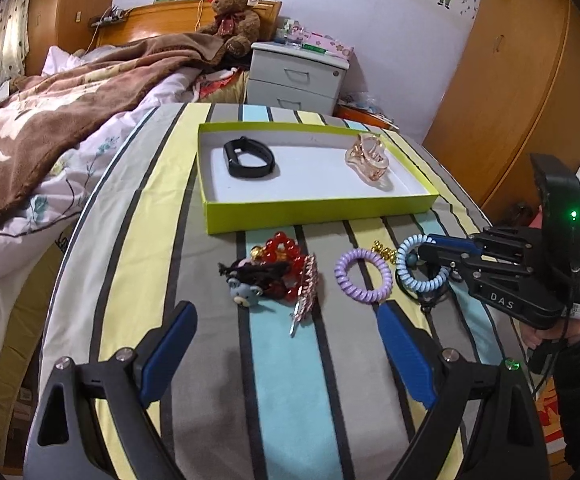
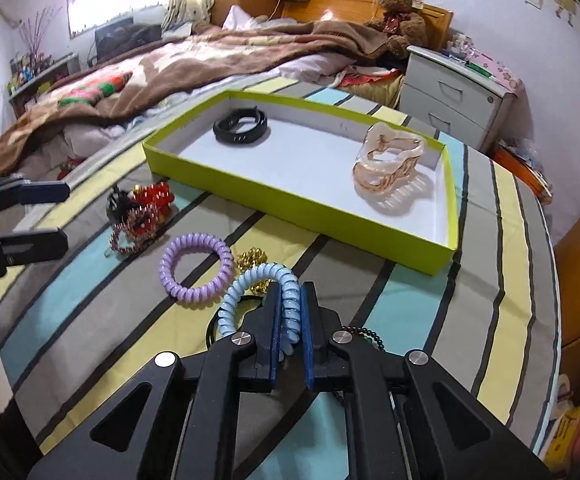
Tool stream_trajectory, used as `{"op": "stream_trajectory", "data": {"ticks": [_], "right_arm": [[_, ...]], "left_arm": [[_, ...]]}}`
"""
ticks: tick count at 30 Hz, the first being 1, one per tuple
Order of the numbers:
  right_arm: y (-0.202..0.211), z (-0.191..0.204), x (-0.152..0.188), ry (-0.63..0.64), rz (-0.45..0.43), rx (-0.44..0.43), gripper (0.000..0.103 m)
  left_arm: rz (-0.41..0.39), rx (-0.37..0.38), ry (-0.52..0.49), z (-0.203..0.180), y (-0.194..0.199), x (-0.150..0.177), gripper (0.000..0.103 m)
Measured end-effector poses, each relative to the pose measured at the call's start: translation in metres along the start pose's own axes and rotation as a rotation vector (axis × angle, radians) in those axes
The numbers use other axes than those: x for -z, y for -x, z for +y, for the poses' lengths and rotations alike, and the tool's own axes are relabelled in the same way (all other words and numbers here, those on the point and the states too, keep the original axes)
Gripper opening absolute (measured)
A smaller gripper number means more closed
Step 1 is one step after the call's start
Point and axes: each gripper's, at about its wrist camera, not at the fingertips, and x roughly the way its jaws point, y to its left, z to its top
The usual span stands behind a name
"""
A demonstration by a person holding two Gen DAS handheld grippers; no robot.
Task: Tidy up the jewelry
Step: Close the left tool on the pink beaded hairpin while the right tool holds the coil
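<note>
Blue coil tie (image 2: pixel 286 300) pinched; purple coil tie (image 2: pixel 196 266), gold beads (image 2: pixel 252 258) adjacent.

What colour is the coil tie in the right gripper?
Light blue; the coil tie shows best in the right wrist view.

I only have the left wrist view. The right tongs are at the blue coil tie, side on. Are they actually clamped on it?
Observer: Yes. The right tongs are shut on the blue coil tie, its coil pressed between the pads.
Operator: Anything hidden behind those tongs?
Observer: A dark bead string lies on the cloth just right of them.
Operator: Is the box's right end free?
Observer: The clear hair claw sits there in the box; the white floor nearer the tongs is bare.
</note>
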Motion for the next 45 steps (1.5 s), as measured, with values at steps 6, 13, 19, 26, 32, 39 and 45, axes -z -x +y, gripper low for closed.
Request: {"op": "stream_trajectory", "data": {"ticks": [6, 13, 19, 26, 32, 39, 45], "right_arm": [[0.017, -0.012, 0.002, -0.089, -0.063, -0.062, 0.009], [0.042, -0.020, 0.006, -0.147, -0.143, -0.093, 0.009], [0.051, -0.024, 0.011, -0.168, -0.179, -0.102, 0.009], [0.052, -0.028, 0.015, -0.181, -0.195, -0.112, 0.009], [0.053, -0.028, 0.017, -0.189, -0.198, -0.114, 0.009], [0.053, -0.028, 0.018, -0.191, -0.198, -0.110, 0.009], [0.055, -0.028, 0.020, -0.199, -0.196, -0.101, 0.009]], "left_arm": [[0.004, -0.014, -0.041, -0.017, -0.008, -0.003, 0.081], [0.010, -0.097, -0.088, -0.032, -0.022, -0.005, 0.059], [0.032, -0.108, -0.133, -0.049, -0.037, -0.006, 0.043], [0.047, -0.156, -0.136, -0.052, -0.048, -0.004, 0.029], [0.063, -0.163, -0.138, -0.052, -0.055, -0.001, 0.017], [0.053, -0.143, -0.128, -0.051, -0.051, -0.001, 0.012], [0.032, -0.115, -0.103, -0.047, -0.042, -0.002, 0.012]]}}
